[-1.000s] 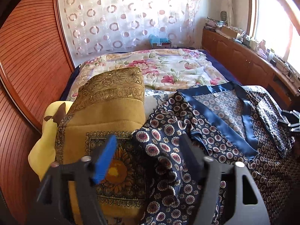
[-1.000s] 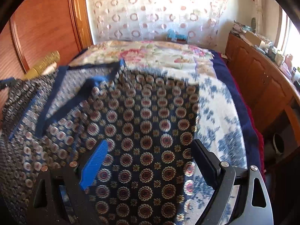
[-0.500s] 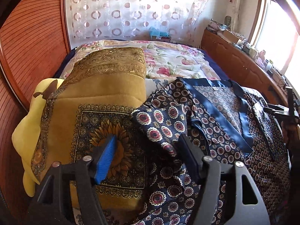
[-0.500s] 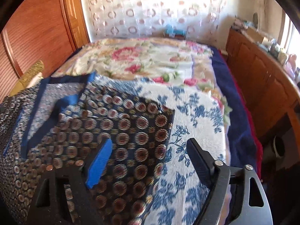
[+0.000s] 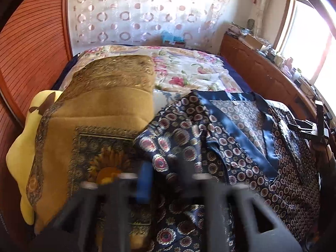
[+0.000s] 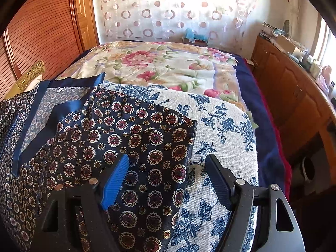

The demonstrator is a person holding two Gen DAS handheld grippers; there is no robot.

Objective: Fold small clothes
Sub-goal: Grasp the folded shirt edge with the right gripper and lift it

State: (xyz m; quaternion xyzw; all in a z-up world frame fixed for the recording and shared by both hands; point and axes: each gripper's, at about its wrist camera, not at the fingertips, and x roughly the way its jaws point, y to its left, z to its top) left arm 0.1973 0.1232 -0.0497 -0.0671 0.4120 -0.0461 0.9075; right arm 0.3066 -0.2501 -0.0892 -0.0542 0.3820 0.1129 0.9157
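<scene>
A navy medallion-print satin shirt (image 6: 134, 147) is lying spread on the bed, its sleeve passing through the blurred left tongs (image 5: 166, 180) clamped on it, while the right tongs (image 6: 168, 180) are closing around the other sleeve's edge (seemingly light, slippery, limp).

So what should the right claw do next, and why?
Probably finish pinching. The right claw is closing around a sleeve edge of the patterned shirt, not squeezing it yet, while the left claw looks shut on the other sleeve. Then both could fold inward.
</scene>
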